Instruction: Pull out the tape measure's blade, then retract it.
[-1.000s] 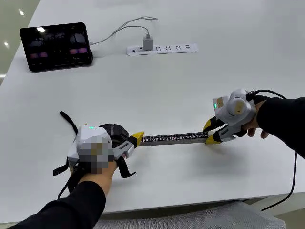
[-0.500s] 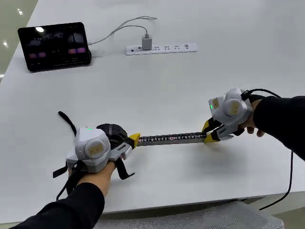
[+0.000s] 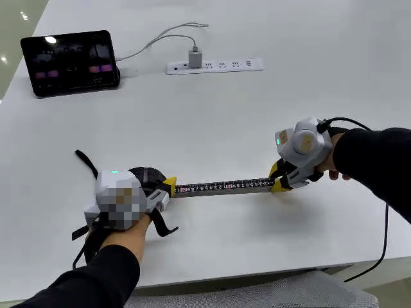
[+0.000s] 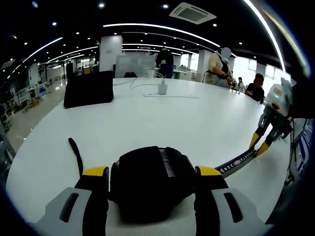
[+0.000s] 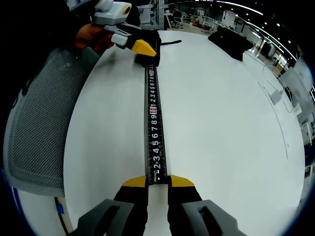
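black case (image 4: pixel 150 179), dark numbered blade (image 5: pixel 154 128), white table (image 3: pixel 257 115)

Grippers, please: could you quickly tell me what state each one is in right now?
Left gripper: shut on the tape measure's case.
Right gripper: shut on the end of the blade.

Tape measure case (image 3: pixel 149 179) is placed near left on the worktop (image 3: pixel 257 115), clamped between the fingers (image 4: pixel 96 172) of the left gripper (image 3: pixel 164 192). Blade (image 3: pixel 221 187) is stretched rightward from the case, low over the worktop, its end pinched in the right gripper (image 3: pixel 277 179) at near right. Tablet (image 3: pixel 69 62) is placed far left. Power strip (image 3: pixel 215 65) is laid to its right, far centre, with a charger (image 3: pixel 194 58) plugged into its left end.
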